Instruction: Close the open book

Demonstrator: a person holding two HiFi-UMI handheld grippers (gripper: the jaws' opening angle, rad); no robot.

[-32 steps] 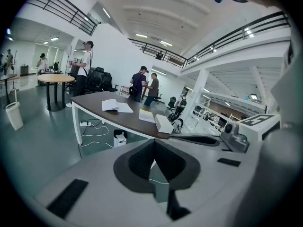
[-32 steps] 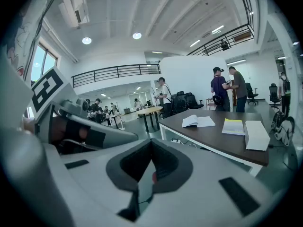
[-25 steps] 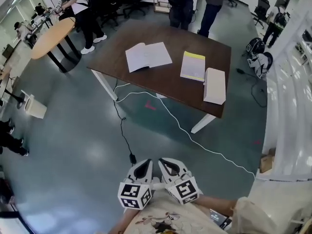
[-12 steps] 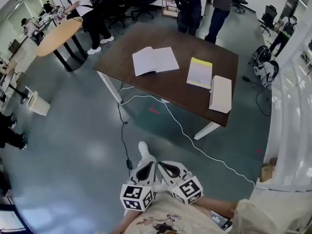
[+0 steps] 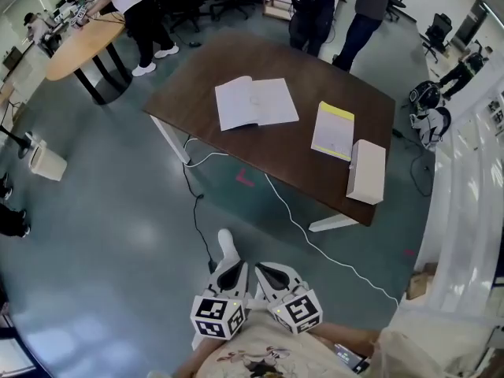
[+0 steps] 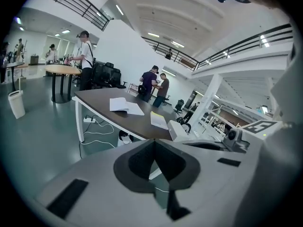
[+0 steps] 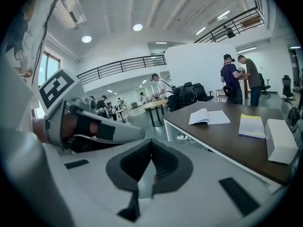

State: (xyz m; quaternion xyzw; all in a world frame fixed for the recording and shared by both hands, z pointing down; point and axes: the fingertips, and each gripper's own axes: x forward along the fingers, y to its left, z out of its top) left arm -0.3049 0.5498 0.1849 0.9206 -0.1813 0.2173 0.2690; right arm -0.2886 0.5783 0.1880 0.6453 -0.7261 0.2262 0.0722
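Note:
The open book [image 5: 256,102] lies flat with white pages up on the far left part of the dark brown table [image 5: 299,157]. It also shows in the left gripper view [image 6: 125,105] and the right gripper view [image 7: 209,117]. My left gripper [image 5: 235,266] and right gripper [image 5: 264,268] sit side by side at the bottom of the head view, well short of the table, over the floor. Both are shut with nothing between the jaws, as each gripper's own view shows: left gripper [image 6: 154,142], right gripper [image 7: 151,142].
A yellow-edged pad [image 5: 333,131] and a white box [image 5: 367,172] lie right of the book. A white cable [image 5: 315,246] and a black cable [image 5: 197,219] run over the floor. A round wooden table [image 5: 79,46], a bin [image 5: 43,164] and standing people [image 5: 315,10] surround the table.
The table and book have drawn nearer and shifted slightly right in the head view. A white shoe now shows ahead of the grippers. Both grippers stayed shut and together.

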